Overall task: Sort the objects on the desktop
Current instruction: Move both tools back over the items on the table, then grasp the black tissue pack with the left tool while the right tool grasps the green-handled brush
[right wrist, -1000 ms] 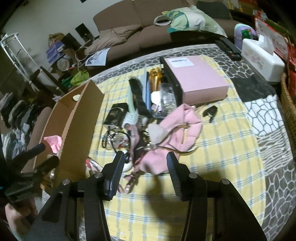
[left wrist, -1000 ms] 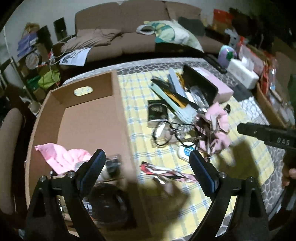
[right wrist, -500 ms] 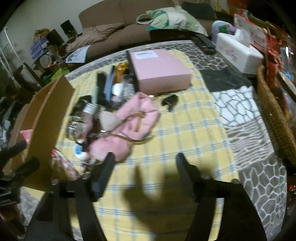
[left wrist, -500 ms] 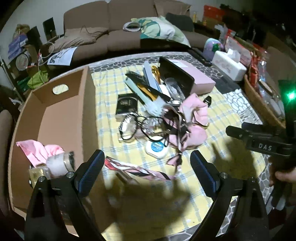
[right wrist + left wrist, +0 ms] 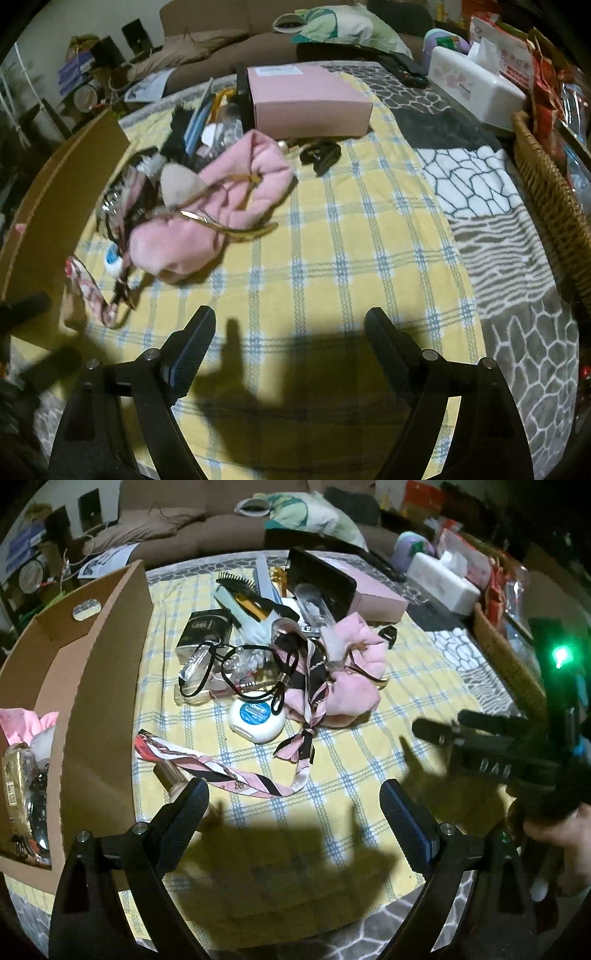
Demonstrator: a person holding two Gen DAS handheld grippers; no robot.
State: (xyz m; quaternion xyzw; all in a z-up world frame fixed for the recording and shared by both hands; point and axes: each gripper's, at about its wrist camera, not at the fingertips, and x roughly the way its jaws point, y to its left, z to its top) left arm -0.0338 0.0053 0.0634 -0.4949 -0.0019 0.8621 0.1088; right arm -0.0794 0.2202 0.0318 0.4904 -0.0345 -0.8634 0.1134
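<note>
Sorting stalled: both tongs hang w/ nothing held over the yellow check cloth (image 5: 332, 258).
Left gripper (image 5: 293, 805): jaws wide apart, just short of the striped ribbon (image 5: 221, 771).
Right gripper (image 5: 290, 334): jaws apart, over bare cloth.
Box (image 5: 99, 672): cardboard, left of the pile, a few items already in.
Pile (image 5: 280, 664): cords, scarf, pink pouch, floss tub, all tangled.
Risk: prob. grabbing the scarf or cords drags neighbours along; ribbon may slip a loose pinch.
</note>
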